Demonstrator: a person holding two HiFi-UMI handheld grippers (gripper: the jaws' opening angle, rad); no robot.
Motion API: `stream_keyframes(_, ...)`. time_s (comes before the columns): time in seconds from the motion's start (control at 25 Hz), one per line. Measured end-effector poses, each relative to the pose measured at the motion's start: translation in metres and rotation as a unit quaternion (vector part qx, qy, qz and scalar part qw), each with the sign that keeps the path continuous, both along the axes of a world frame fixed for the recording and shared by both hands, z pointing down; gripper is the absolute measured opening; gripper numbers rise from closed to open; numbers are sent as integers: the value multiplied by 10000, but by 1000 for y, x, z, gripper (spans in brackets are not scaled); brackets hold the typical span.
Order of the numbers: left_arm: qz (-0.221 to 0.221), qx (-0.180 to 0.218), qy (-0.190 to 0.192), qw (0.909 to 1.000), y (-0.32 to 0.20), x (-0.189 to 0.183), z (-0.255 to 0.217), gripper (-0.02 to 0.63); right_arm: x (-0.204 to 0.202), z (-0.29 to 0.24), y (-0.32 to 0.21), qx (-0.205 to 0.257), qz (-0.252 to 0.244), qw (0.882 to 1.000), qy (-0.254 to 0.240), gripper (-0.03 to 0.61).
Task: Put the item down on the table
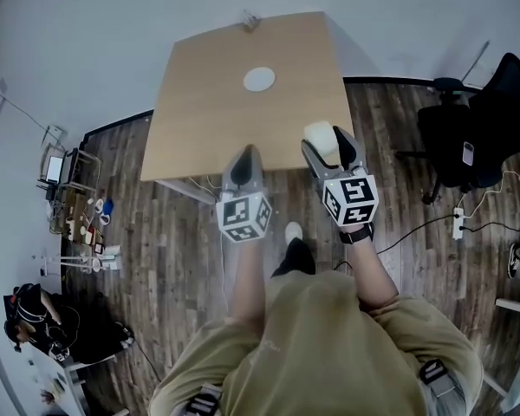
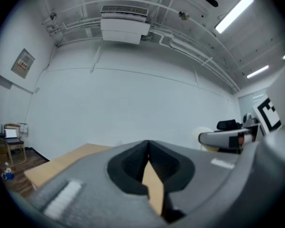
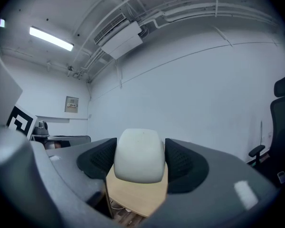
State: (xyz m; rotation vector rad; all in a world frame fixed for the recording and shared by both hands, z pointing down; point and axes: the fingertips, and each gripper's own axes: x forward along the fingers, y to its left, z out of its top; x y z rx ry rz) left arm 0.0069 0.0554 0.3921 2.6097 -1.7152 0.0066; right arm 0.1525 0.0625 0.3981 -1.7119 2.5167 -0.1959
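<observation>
My right gripper (image 1: 325,139) is shut on a rounded cream-white item (image 1: 321,137), held over the near right edge of the wooden table (image 1: 217,102). In the right gripper view the white item (image 3: 138,156) fills the gap between the two dark pads, with the table edge (image 3: 137,198) below it. My left gripper (image 1: 245,159) hangs at the table's near edge, its jaws closed on nothing. In the left gripper view the pads meet at their tips (image 2: 148,144) above the tabletop (image 2: 61,165), and the right gripper (image 2: 228,137) shows at the right.
A white round disc (image 1: 259,80) lies on the table's far half. A small object (image 1: 250,22) sits at the far edge. A black office chair (image 1: 481,128) stands to the right, and cables with a power strip (image 1: 458,222) lie on the wooden floor. Cluttered shelves (image 1: 74,206) are at the left.
</observation>
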Motion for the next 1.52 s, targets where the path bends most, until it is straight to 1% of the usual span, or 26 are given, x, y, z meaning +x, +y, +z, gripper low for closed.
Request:
stream_keyframes(0.12, 22, -27, 42, 10000, -37, -15, -4, 2, -11, -2, -35, -54, 89, 9999, -2, 322)
stream_keyframes(0.32, -26, 9, 220, 9998, -102, -54, -17, 3, -46, -18, -91, 42, 135, 9997, 187, 322)
stream_keyframes(0.48, 75, -23, 336, 9994, -148, -71, -15, 2, -68, -19, -138, 21, 181, 9994, 299, 322)
stream_keyframes(0.68, 214, -37, 401, 9990, -192, -98, -10, 3, -98, -12, -182, -18, 313, 9989, 341, 322)
stream_keyframes(0.84, 182, -212, 486, 9984, -222, -119, 3, 3, -121, 3, -210, -197, 278, 9984, 449, 322)
stream_keyframes(1.0, 187, -334, 482, 9981, -244, -124, 14, 3, -129, 16, -230, -325, 285, 9976, 544, 322)
stream_keyframes(1.12, 226, -432, 459, 9978, -265, -119, 27, 3, -127, 27, -252, -376, 249, 9970, 625, 322)
stream_keyframes(1.32, 201, -563, 403, 9974, -307, -118, 46, 3, -125, 47, -303, -505, 200, 9967, 601, 322)
stream_keyframes(1.52, 184, -677, 351, 9969, -354, -115, 49, 2, -128, 55, -353, -620, 84, 9959, 653, 322)
